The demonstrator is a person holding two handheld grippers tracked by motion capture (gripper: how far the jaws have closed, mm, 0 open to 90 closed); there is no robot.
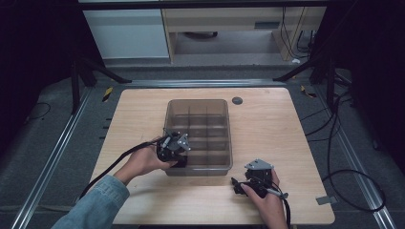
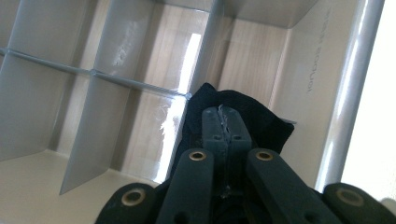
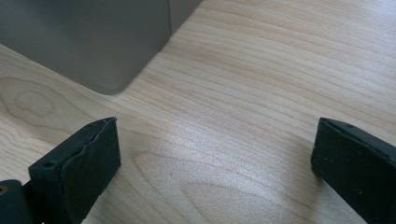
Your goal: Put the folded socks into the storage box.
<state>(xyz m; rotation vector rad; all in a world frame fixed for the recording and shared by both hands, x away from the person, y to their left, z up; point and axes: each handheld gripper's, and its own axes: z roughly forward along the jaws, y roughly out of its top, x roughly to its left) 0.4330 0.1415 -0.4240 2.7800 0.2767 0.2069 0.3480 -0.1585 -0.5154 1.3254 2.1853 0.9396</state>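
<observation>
left gripper nearest, jaws pressed together on a black cloth, down inside a corner compartment of the clear divided bin near its front left corner. right gripper spread wide, nothing between the jaws, low over bare table just off the bin's near right corner.

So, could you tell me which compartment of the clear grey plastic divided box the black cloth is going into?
The near-left corner compartment of the divided box: the shut left gripper holds the black cloth there.
</observation>
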